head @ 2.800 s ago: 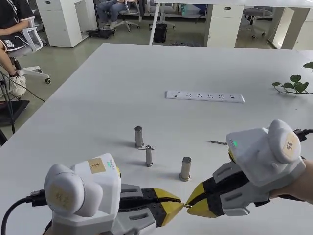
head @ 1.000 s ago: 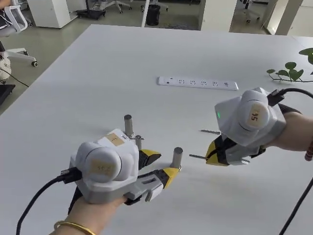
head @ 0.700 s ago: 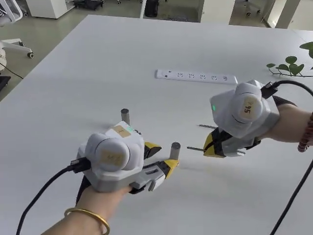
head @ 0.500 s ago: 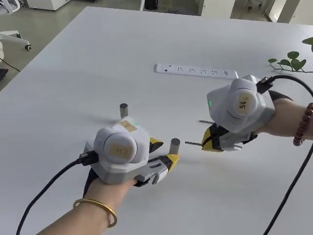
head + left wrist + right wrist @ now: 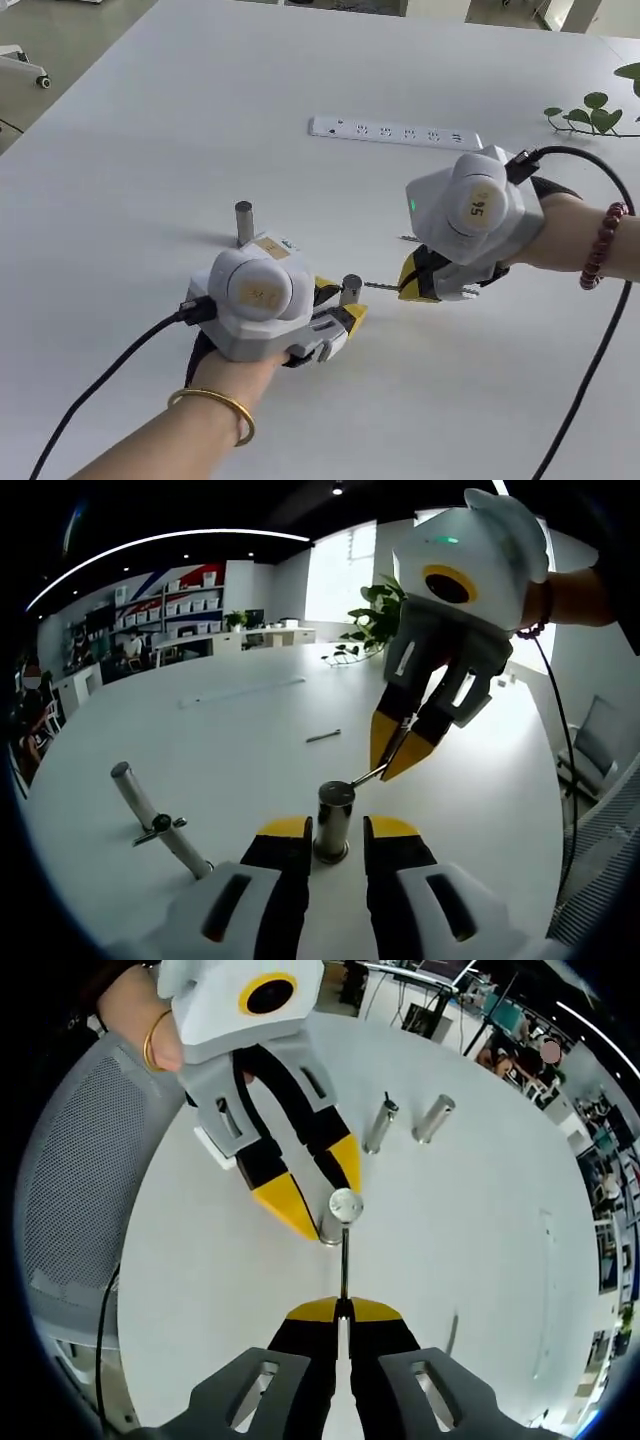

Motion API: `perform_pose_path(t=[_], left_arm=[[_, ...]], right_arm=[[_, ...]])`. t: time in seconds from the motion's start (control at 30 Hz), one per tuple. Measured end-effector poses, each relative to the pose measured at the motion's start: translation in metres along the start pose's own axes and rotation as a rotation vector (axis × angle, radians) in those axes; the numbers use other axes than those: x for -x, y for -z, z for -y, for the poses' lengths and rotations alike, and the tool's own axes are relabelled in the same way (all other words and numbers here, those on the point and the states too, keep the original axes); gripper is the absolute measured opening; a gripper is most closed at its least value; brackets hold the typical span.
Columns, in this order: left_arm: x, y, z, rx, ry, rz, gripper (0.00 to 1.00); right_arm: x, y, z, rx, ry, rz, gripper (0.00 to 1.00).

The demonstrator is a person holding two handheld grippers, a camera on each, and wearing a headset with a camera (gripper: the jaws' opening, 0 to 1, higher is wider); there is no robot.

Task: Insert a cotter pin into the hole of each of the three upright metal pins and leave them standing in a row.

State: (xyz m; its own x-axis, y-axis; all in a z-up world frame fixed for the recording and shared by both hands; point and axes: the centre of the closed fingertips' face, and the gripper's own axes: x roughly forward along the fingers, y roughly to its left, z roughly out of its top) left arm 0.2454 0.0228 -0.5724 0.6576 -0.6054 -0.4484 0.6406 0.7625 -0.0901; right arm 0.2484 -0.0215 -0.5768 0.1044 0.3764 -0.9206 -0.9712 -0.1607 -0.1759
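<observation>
Three metal pins stand on the white table. The nearest pin (image 5: 350, 289) (image 5: 335, 820) (image 5: 343, 1206) stands between the jaws of my left gripper (image 5: 340, 302) (image 5: 337, 825) (image 5: 330, 1210), which is shut on it low down. My right gripper (image 5: 405, 288) (image 5: 388, 770) (image 5: 343, 1305) is shut on a thin cotter pin (image 5: 380, 287) (image 5: 344, 1260), level, its tip touching the top of that pin. The middle pin (image 5: 185, 848) (image 5: 380, 1125) carries a cotter pin through it (image 5: 160, 825). The far pin (image 5: 243, 221) (image 5: 130, 788) (image 5: 432, 1118) stands bare.
A loose cotter pin (image 5: 323, 736) (image 5: 452, 1332) lies on the table past the right gripper. A white power strip (image 5: 395, 132) (image 5: 240, 690) lies further back, with a plant sprig (image 5: 600, 115) at the far right edge. Cables trail from both grippers.
My right gripper has moved left, bringing the cotter pin's tip from a short gap away up to the nearest pin's top. The left gripper has closed in round that pin.
</observation>
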Motion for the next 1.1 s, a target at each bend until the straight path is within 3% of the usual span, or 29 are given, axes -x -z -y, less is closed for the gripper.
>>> perform_pose_path(t=[0.47, 0.8, 1.1], left_arm=[[-0.003, 0.007, -0.002, 0.004, 0.0, -0.022, 0.12], [-0.003, 0.01, -0.003, -0.001, 0.009, -0.036, 0.11], [-0.003, 0.011, -0.002, -0.005, 0.051, -0.044, 0.11]], right_arm=[[-0.003, -0.009, 0.001, 0.027, 0.004, 0.009, 0.0], [0.001, -0.012, 0.001, 0.056, 0.004, -0.015, 0.0], [0.001, -0.024, 0.001, 0.056, -0.005, 0.009, 0.0]])
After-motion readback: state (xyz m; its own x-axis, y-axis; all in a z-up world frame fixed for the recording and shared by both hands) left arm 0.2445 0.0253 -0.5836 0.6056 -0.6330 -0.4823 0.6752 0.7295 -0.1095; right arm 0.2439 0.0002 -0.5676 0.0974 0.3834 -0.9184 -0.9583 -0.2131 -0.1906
